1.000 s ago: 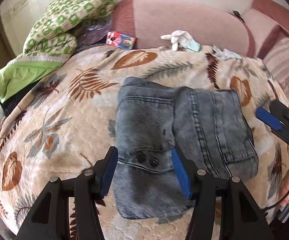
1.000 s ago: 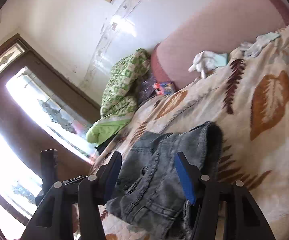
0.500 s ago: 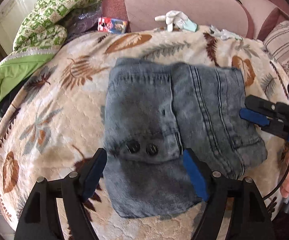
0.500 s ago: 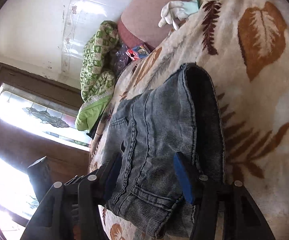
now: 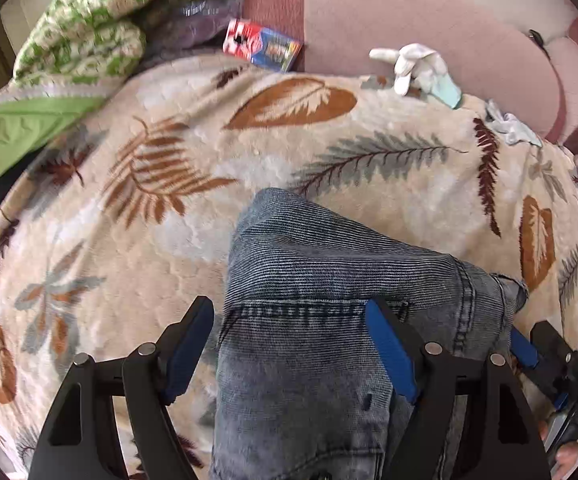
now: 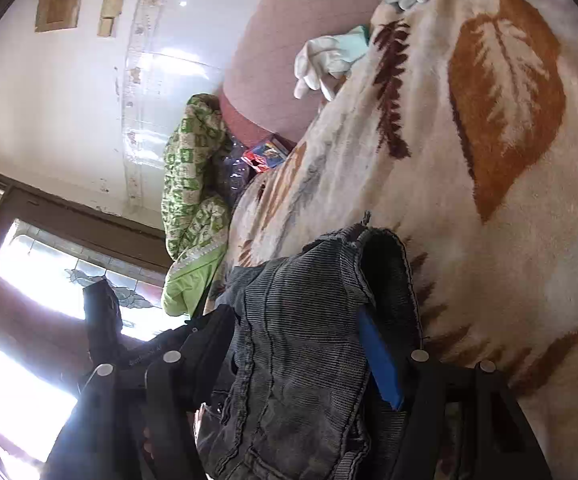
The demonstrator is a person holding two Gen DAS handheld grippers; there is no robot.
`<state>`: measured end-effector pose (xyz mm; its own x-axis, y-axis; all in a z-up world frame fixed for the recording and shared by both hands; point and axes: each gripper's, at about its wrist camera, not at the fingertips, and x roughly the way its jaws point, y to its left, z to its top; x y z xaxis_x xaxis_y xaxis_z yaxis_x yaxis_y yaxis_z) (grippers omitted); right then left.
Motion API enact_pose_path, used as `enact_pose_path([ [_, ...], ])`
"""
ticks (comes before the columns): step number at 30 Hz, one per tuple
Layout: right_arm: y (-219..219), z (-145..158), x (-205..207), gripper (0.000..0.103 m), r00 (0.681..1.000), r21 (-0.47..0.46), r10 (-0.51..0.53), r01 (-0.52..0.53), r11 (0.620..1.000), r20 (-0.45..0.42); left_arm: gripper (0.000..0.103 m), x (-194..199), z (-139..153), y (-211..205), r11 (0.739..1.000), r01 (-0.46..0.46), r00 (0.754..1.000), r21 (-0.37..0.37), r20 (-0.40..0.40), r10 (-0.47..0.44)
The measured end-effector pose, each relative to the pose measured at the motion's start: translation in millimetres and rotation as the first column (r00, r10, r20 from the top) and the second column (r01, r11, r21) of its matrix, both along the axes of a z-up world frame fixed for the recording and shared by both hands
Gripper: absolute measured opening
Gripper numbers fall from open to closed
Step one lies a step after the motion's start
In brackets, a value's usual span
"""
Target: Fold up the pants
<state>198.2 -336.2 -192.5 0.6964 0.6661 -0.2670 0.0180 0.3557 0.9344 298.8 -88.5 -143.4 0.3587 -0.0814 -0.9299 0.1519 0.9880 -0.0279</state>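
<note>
Since a second ago you've brought both grippers in low over the folded jeans [image 5: 321, 320], which lie on the leaf-print blanket [image 5: 169, 240] by its near edge. Your left gripper [image 5: 289, 354] straddles the denim, jaws released and wide. Your right gripper [image 6: 301, 360] has jaws opening around the bundle's right end (not pressing it). The bundle's long axis runs between the two.

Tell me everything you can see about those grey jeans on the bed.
The jeans are faded grey-blue denim with a ribbed look, stitched seams and a pocket edge. They are folded into a thick bundle lying on the leaf-patterned blanket, bunched up rather than flat. The left gripper straddles the bundle, its pads not pressing it. The right gripper has denim between its opening jaws. Nothing else touches them.
</note>
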Motion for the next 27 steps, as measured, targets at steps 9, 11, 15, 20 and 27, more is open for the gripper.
enact_pose_path([
  [9, -0.3, 5.0, -1.4, 0.070, 0.999, -0.075, -0.004, 0.000, 0.997, -0.043, 0.092, -9.5, -11.1, 39.4, 0.987, -0.105, 0.992, -0.118, -0.088, 0.095],
  [11, -4.9, 16.3, -10.0, 0.071, 1.000, -0.073, -0.020, 0.020, 0.997, 0.005, 0.092, -25.2, -0.5, 46.9, 0.987, -0.092, 0.995, -0.129, -0.053, 0.086],
  [15, -3.1, 44.7, -30.4, 0.071, 0.994, -0.107, 0.006, 0.006, 0.994, 0.107, 0.092, -64.6, 22.0, 58.4, 0.982, -0.026, 1.000, -0.185, 0.003, 0.027],
  [20, 20.4, 51.4, -47.0, 0.071, 0.986, -0.094, 0.119, -0.108, 0.990, 0.120, 0.092, -108.3, 27.6, 56.8, 0.987, 0.066, 0.997, -0.144, 0.035, -0.061],
  [27, 56.4, 34.5, -53.5, 0.070, 0.976, -0.071, 0.214, -0.211, 0.975, 0.043, 0.092, -136.4, 0.6, 48.3, 0.993, 0.108, 0.994, -0.049, 0.001, -0.108],
])
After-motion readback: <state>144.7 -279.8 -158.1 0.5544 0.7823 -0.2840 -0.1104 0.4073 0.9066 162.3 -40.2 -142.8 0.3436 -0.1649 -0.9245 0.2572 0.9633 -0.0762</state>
